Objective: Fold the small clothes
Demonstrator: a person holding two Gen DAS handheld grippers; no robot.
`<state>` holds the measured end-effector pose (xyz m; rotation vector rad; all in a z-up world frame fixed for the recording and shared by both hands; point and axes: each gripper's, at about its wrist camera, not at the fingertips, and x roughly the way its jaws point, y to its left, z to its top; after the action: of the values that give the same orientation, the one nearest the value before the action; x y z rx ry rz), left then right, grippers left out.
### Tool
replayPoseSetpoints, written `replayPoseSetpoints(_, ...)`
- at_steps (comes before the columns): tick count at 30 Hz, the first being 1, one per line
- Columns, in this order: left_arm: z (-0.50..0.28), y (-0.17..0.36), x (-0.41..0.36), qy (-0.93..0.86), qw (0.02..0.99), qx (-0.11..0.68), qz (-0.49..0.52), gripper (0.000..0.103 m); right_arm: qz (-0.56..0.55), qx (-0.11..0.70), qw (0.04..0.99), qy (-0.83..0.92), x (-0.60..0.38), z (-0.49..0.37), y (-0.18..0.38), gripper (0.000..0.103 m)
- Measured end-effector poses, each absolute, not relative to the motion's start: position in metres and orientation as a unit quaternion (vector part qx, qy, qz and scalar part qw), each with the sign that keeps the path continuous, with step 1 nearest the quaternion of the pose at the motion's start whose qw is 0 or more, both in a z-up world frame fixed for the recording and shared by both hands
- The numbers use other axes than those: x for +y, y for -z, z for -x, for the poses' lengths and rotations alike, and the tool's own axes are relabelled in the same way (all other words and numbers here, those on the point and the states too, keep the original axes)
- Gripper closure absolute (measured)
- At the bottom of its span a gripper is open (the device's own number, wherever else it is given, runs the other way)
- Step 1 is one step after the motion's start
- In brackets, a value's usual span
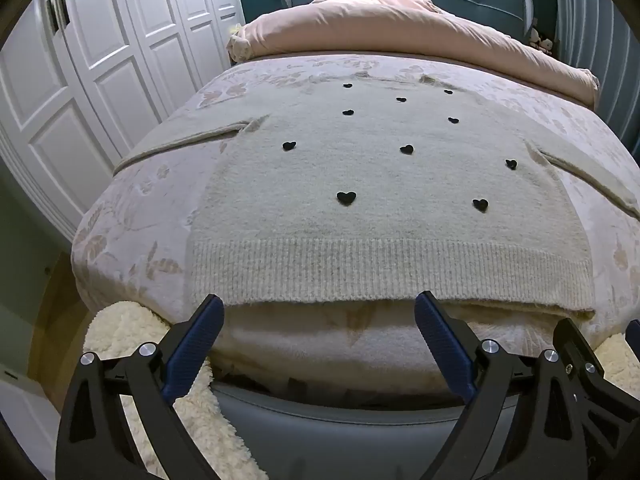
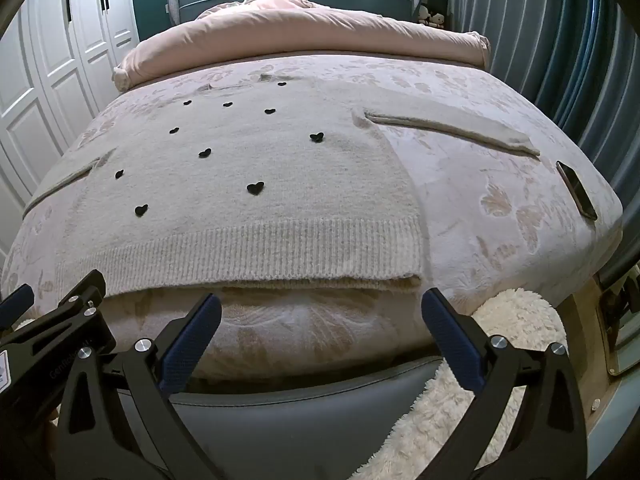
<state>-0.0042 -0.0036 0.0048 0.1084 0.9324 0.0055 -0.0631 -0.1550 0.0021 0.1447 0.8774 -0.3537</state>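
Lying flat and face up on the bed (image 1: pixel 132 220), the cream knitted sweater (image 1: pixel 360 184) spreads across the floral cover, dotted with small black hearts (image 1: pixel 346 197). Its ribbed hem (image 1: pixel 380 272) runs along the near edge of the mattress, closest to both tools, and its neckline points toward the headboard. Both sleeves are stretched outward: the one on the left (image 1: pixel 180 140) reaches toward the wardrobe side, the one on the right (image 2: pixel 452 130) toward the curtain side.

Just below the hem, the left tool (image 1: pixel 320 320) hangs with its blue-padded fingers (image 1: pixel 200 344) spread wide, released and gripping nothing, apart from the fabric. The right tool (image 2: pixel 320 318) sits beside it in the same way, its fingers (image 2: pixel 450 340) wide apart and empty, just short of the hem's right corner.

A dark phone (image 2: pixel 576 194) lies near the right edge of the bed, well apart from the sweater. A rolled pink duvet (image 1: pixel 400 28) sits at the head of the bed. White wardrobe doors (image 1: pixel 80 60) stand on the left, and a fluffy cream rug (image 2: pixel 480 380) covers the floor beneath the tools.
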Motion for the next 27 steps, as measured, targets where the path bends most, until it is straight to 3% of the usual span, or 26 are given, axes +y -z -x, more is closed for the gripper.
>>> replayPoseSetpoints(27,0.0079,-0.0024,-0.0021,-0.006,0.892,0.450,-0.054,0.011,-0.070,0.424,0.887,0.169,-0.1558,0.0638,0.0022,0.005)
